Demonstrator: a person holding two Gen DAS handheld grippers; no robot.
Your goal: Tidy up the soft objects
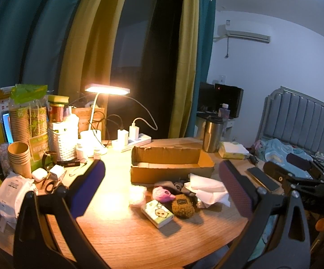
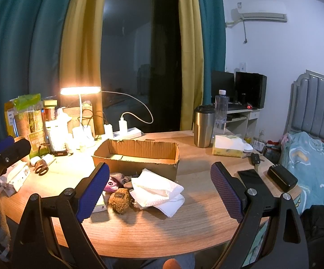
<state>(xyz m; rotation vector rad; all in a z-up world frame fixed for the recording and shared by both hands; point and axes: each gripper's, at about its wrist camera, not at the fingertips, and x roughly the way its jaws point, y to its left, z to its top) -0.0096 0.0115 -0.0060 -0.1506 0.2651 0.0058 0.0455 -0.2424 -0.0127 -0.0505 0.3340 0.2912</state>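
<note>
Round wooden table (image 2: 153, 228), lit by white desk lamp (image 2: 80, 90). Both grippers held above near edge, jaws spread wide, nothing between them: left gripper (image 1: 162, 188), right gripper (image 2: 159, 190). Soft items heaped just in front of open brown cardboard box (image 2: 137, 154): white folded cloth (image 2: 156, 189), brown fuzzy plush toy (image 2: 119, 199), pink plush piece (image 1: 162, 194), dark fabric behind. Small green-white carton (image 1: 157, 213) beside the plush toy
</note>
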